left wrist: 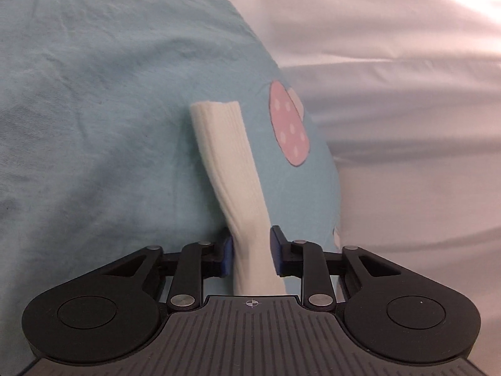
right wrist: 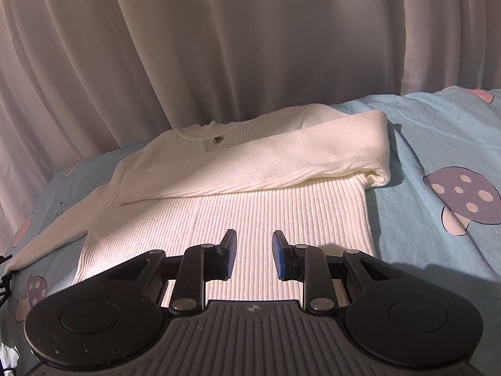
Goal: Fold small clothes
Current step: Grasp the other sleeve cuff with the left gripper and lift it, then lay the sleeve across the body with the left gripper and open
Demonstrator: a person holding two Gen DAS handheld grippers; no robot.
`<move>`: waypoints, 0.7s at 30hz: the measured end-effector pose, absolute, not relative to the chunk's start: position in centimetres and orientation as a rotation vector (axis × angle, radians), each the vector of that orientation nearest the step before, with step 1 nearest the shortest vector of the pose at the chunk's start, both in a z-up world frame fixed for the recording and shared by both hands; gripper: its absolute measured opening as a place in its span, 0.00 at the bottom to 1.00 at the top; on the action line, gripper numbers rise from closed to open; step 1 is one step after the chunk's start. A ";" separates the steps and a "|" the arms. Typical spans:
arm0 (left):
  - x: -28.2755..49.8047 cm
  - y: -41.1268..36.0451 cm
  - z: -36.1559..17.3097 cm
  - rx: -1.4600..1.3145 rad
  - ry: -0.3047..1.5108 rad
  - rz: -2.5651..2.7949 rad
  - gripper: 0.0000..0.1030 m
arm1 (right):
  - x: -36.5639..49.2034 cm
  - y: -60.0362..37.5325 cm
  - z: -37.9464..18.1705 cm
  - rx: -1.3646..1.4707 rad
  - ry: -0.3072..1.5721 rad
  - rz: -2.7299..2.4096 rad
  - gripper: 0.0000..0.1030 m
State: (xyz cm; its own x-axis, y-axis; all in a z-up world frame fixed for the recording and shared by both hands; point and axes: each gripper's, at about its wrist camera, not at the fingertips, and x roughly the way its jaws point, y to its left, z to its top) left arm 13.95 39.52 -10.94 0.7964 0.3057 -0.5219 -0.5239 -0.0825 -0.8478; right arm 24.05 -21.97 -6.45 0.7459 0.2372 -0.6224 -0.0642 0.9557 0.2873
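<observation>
Jaws: left gripper (left wrist: pixel 251 250) around sleeve (left wrist: pixel 225 159) | right gripper (right wrist: pixel 253 255) parted over sweater (right wrist: pixel 250 194)

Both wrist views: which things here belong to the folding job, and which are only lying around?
Part of the job:
- white sweater, one sleeve folded across its chest
- other sleeve, between the left tool's fingers
- right tool, open above the sweater

Only around:
- blue mushroom-print sheet
- curtain

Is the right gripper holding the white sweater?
No, the right gripper is open and empty above the white sweater.
</observation>
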 end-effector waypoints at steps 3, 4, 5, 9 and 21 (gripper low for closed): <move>13.4 40.1 -11.5 -1.542 0.174 0.682 0.09 | 24.0 -22.4 -6.5 0.261 0.716 0.146 0.23; 13.5 40.1 -11.4 -1.527 0.178 0.679 0.09 | 24.1 -22.7 -6.5 0.269 0.717 0.140 0.23; 13.7 39.9 -11.1 -1.510 0.175 0.672 0.09 | 24.0 -22.8 -6.5 0.278 0.715 0.138 0.23; 14.7 38.8 -9.1 -1.451 0.145 0.589 0.08 | 23.7 -23.4 -6.3 0.292 0.702 0.132 0.23; 26.9 14.4 0.9 -0.730 0.490 -0.202 0.31 | 22.6 -24.3 -5.7 0.330 0.665 0.130 0.23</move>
